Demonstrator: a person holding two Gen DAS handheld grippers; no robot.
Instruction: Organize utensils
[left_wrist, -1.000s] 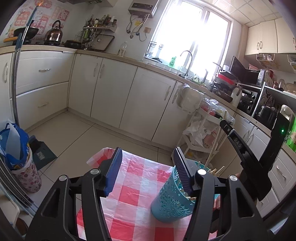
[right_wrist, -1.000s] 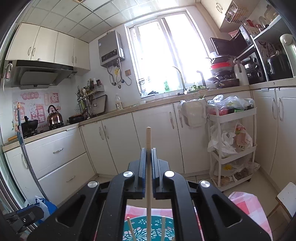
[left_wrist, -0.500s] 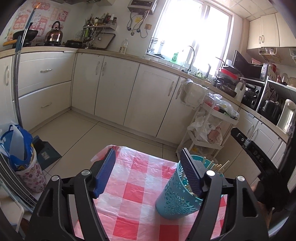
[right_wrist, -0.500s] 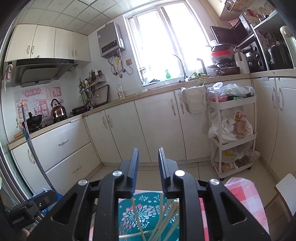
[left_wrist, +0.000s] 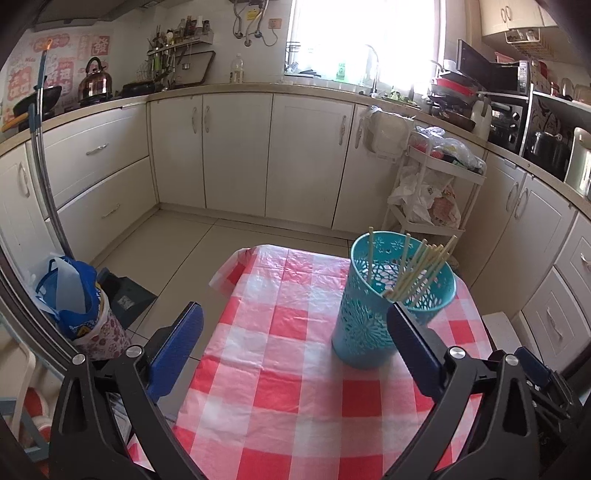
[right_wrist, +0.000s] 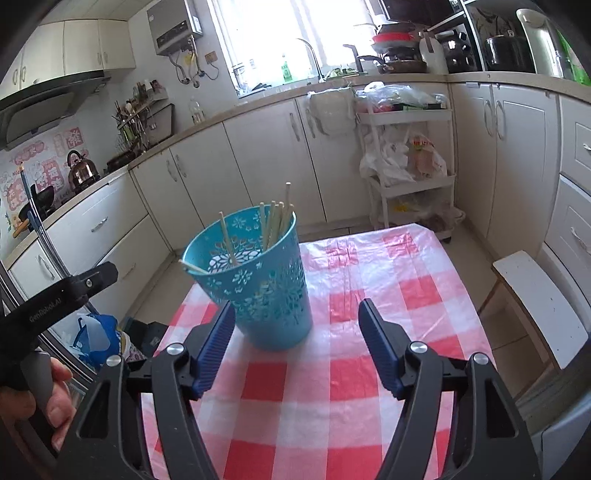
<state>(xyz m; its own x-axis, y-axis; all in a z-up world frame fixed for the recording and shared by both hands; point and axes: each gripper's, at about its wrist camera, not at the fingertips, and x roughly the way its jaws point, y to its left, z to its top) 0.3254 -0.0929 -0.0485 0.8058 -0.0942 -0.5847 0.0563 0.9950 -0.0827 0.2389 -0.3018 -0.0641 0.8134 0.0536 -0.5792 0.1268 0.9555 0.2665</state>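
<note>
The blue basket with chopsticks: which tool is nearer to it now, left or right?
Hard to say; both look about equally close. The left tool has the blue basket just past its right finger. The right tool has it just past its left finger. Both are open and empty.

Left wrist view: I am looking forward and down along the left gripper, its two fingers framing the bottom of the picture, sitting close above the red-checked tablecloth.
Right wrist view: I am looking the same tilted way from the right gripper, equally near, facing the cabinets and window.
Shared ground: both are taking in the teal utensil holder with its chopsticks, the tablecloth, the white trolley and the kettle.
Cross view: the right view is catching the left gripper's body at its left edge.
</note>
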